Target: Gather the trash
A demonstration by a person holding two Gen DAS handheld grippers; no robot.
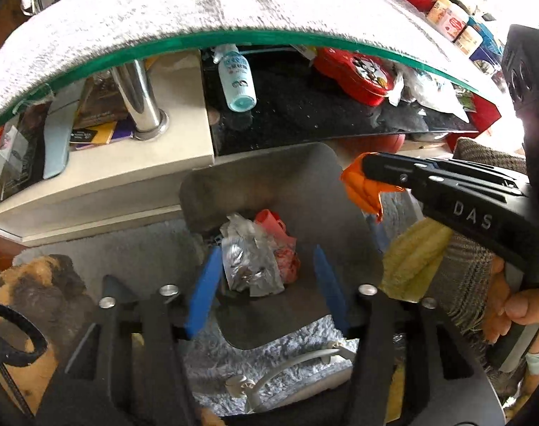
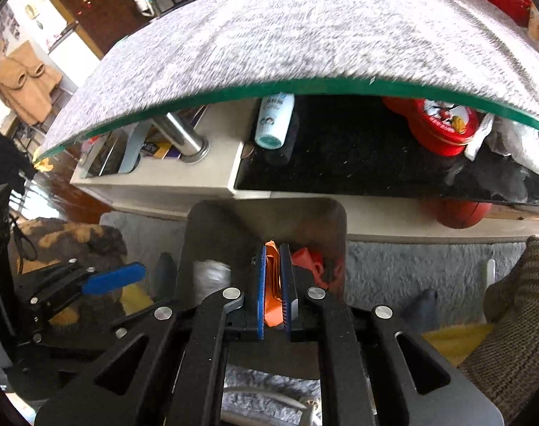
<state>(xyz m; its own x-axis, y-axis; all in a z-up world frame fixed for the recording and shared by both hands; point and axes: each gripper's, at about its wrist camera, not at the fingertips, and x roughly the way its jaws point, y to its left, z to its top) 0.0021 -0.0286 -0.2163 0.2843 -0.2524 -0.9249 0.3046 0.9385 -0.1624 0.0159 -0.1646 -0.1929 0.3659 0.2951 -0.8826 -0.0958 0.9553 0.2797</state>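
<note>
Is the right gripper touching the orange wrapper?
Touching. The right wrist view shows the right gripper with both blue pads pressed on the orange wrapper, no gap between.

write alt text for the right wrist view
The right gripper is shut on an orange wrapper, held over a grey bin with trash inside. The open left gripper is at the left, below a glass table.

Matt grey bin point(image 1: 205, 191), crinkled glossy plastic wrapper point(image 1: 249, 259).

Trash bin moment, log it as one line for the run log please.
left gripper: open over trash bin | right gripper: shut on orange wrapper above bin | bin: clear plastic wrap, red bag
</note>
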